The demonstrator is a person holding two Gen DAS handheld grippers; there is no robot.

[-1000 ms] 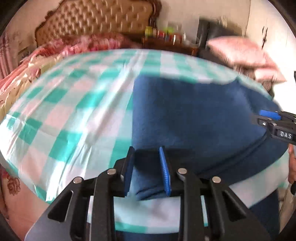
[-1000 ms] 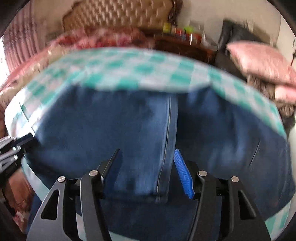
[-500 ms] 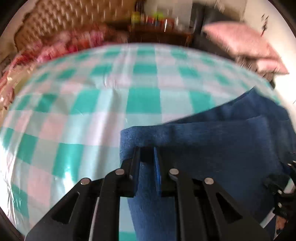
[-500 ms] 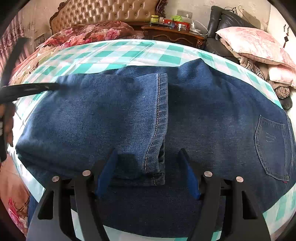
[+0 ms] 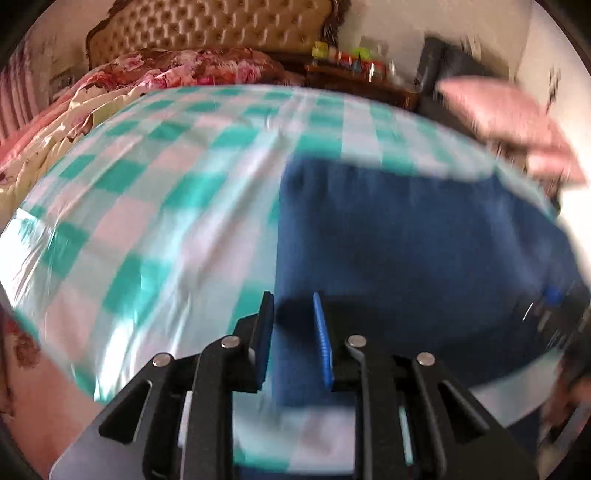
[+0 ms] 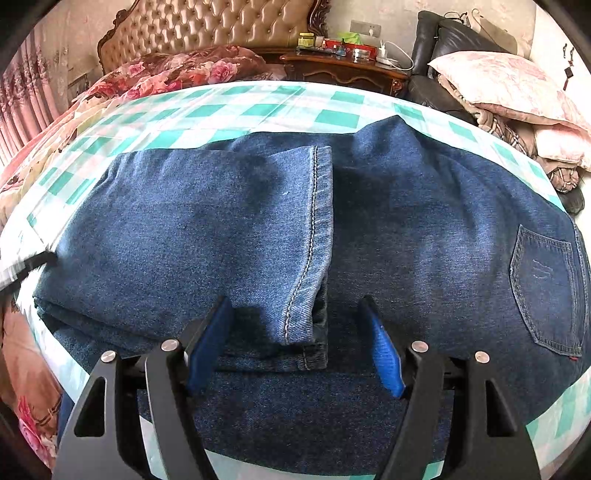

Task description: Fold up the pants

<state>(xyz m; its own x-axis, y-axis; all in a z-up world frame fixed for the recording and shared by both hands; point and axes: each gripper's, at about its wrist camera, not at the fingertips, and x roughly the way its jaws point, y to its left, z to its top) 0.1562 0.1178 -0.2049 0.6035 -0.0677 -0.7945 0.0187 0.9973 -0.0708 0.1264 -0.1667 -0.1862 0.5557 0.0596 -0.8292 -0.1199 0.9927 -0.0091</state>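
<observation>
Dark blue jeans (image 6: 221, 221) lie folded on the checked bed sheet (image 6: 258, 107), with the leg hem (image 6: 314, 240) laid across the upper part near the back pocket (image 6: 543, 288). My right gripper (image 6: 293, 301) hovers over the hem's near corner. Its jaws are opening wide and touch nothing. In the blurred left wrist view the jeans (image 5: 406, 240) fill the right half. My left gripper (image 5: 293, 325) sits at their near left fold edge, its jaws opening, with denim in the gap and no visible press. The left gripper (image 6: 26, 269) shows as a dark blur at the jeans' left end.
A floral quilt (image 6: 177, 74) and a tufted headboard (image 6: 207, 29) lie beyond the sheet. A wooden nightstand (image 6: 343, 70) with small bottles stands at the back. Pink pillows (image 6: 509, 85) are piled at the right. Bare checked sheet (image 5: 147, 203) lies left of the jeans.
The left gripper pinched the denim narrowly farther over the bed, then came back to the near fold edge with wider jaws. The right jaws spread wider; the hem rests on the jeans.
</observation>
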